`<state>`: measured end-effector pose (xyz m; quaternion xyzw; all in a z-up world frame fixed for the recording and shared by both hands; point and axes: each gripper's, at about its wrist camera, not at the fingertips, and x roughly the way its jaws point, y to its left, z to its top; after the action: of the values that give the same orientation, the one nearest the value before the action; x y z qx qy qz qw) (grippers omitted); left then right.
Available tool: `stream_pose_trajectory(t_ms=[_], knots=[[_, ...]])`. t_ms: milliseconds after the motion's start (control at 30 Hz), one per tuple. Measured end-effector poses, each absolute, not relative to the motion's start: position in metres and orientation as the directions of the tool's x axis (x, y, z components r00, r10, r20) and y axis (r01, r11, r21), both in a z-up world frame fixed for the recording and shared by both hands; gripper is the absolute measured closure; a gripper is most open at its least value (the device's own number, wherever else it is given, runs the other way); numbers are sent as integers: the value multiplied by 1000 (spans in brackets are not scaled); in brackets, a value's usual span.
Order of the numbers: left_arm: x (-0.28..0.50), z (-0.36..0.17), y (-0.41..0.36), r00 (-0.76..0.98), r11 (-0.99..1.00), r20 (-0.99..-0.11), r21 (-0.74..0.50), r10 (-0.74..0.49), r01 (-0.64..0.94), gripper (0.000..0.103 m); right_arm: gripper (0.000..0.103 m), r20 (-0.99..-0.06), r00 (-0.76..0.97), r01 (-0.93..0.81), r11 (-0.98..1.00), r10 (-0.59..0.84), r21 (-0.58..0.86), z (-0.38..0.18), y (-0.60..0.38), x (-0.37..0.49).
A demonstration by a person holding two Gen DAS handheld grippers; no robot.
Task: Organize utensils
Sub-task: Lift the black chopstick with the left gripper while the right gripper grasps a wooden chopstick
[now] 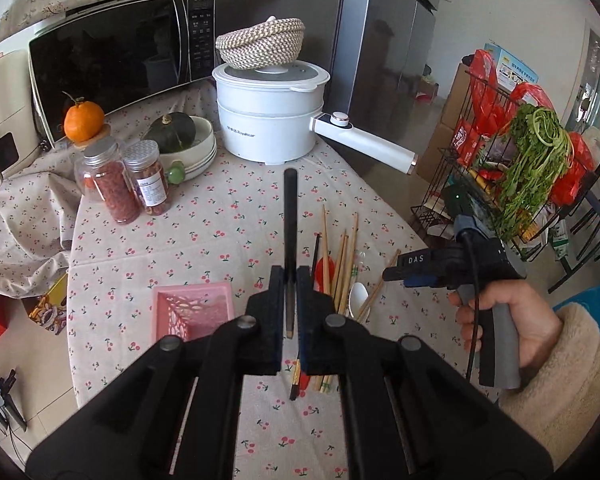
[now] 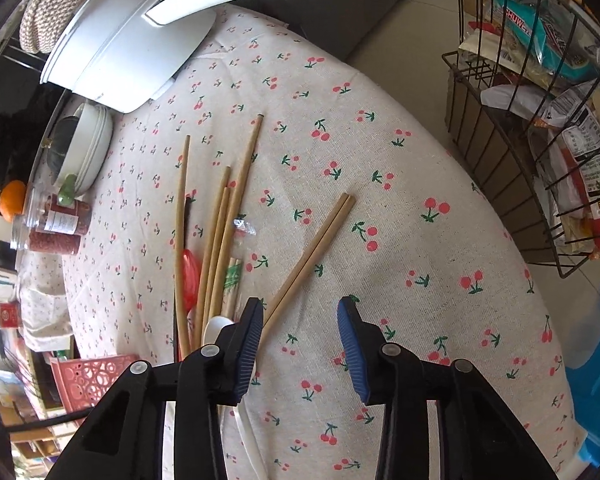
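On the left of the left wrist view a pink basket [image 1: 194,312] sits on the cherry-print surface [image 1: 228,216], just left of the left tongs [image 1: 289,280]. Those tongs are clenched on a black chopstick [image 1: 290,216], which stands out past the fingertips, lifted clear of the cloth, its pale tip showing in the narrow slit between the pads. Just to the right and below lies the utensil pile [image 1: 342,264]: several wooden chopsticks, a red spoon and a white spoon [image 1: 358,296]. Further right a hand [image 1: 500,320] in a fleecy sleeve grips the handle of the right tool.

In the right wrist view the basket [image 2: 88,376] shows at the lower left edge. The wooden chopsticks [image 2: 220,232] fan out across the cloth, with the red spoon [image 2: 190,276] among them and the white spoon [image 2: 216,330] partly hidden behind the left finger of the right tongs [image 2: 300,344]. A separate chopstick pair [image 2: 316,240] runs diagonally, its near end passing beside that same finger. The right tongs are released, part-way open, the blue pads apart with only bare cloth between them; whether the left finger touches anything cannot be told
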<state>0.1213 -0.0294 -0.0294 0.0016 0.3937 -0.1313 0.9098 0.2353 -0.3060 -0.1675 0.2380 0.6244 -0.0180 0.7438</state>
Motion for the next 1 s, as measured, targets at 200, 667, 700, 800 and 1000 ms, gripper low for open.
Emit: stream_pose_trajectory(t_ms=[200,667,700,800,1000], knots=[[102,-33,-22,653,966,-719,-108,-238,233,97,81,-950,221,330,899,223,288,-175,-295,241],[74,-6,6,732,969,-640,-97,-234,225,97,98,-871,402,185,906,284,381,-106,-283,205],[73,-4,7,737,970,-635,-96,-233,224,97,98,-861,422,162,911,285,380,-97,-279,200],[70,0,9,745,970,-625,-92,-231,224,97,98,-832,470,82,924,294,372,-73,-264,185],[65,-7,8,726,968,-645,-99,-239,231,97,98,-850,458,84,939,261,334,-73,-266,187]])
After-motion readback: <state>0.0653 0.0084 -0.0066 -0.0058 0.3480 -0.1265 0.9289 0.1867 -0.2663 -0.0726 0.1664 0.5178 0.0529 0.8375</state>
